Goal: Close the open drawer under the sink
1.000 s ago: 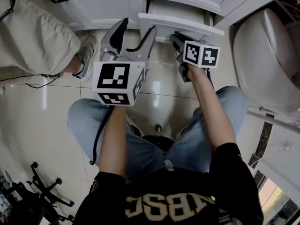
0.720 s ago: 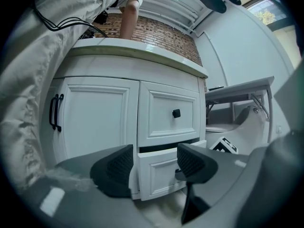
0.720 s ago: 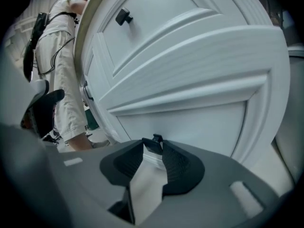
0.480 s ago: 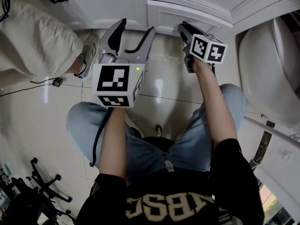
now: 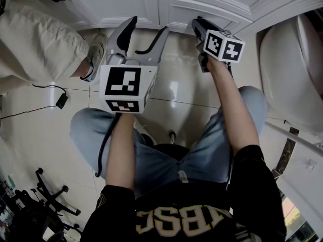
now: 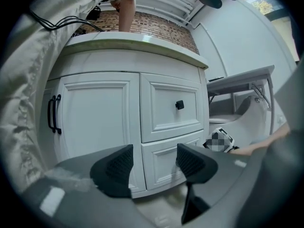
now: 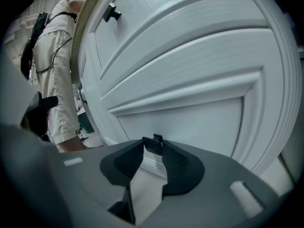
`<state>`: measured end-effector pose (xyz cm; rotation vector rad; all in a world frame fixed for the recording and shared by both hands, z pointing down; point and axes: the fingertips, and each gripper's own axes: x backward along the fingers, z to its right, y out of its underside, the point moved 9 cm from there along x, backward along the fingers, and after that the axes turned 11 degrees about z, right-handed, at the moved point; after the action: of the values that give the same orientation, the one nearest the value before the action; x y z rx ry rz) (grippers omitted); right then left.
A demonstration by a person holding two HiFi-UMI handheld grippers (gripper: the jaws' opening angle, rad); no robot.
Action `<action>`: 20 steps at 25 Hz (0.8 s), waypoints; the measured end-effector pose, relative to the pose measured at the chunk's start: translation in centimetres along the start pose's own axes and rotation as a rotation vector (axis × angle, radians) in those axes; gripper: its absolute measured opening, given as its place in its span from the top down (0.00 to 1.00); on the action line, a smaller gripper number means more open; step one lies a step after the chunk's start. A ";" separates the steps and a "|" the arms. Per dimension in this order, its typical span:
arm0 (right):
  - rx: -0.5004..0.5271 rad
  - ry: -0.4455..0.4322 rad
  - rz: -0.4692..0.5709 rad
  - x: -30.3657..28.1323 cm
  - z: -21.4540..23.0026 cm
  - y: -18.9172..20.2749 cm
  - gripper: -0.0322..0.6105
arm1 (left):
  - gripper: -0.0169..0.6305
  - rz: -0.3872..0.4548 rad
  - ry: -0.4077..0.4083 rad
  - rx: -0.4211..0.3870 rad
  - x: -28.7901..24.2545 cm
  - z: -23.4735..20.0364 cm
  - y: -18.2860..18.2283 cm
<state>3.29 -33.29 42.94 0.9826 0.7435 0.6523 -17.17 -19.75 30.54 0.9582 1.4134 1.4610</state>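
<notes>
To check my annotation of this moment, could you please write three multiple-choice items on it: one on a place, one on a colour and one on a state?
1. Where is the right tool?
A. on the lower drawer's knob
B. on the countertop
C. on the tall door's handle

2. What colour is the upper drawer's knob?
A. white
B. black
C. brass

3. How does the lower drawer stand?
A. half out
B. taken out
C. pushed in flush

Answers:
1 A: the right gripper view shows its jaws closed on that small knob.
2 B: it stands dark against the white front.
3 C: its front sits level with the cabinet.
</notes>
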 end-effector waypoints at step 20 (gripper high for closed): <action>0.239 -0.009 0.155 11.9 -4.7 -6.0 0.68 | 0.52 0.077 0.011 -0.037 3.4 3.0 -2.3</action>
<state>7.46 -24.31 32.85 1.2708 0.7537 0.7035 -15.35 -15.58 28.34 0.9923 1.3657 1.5458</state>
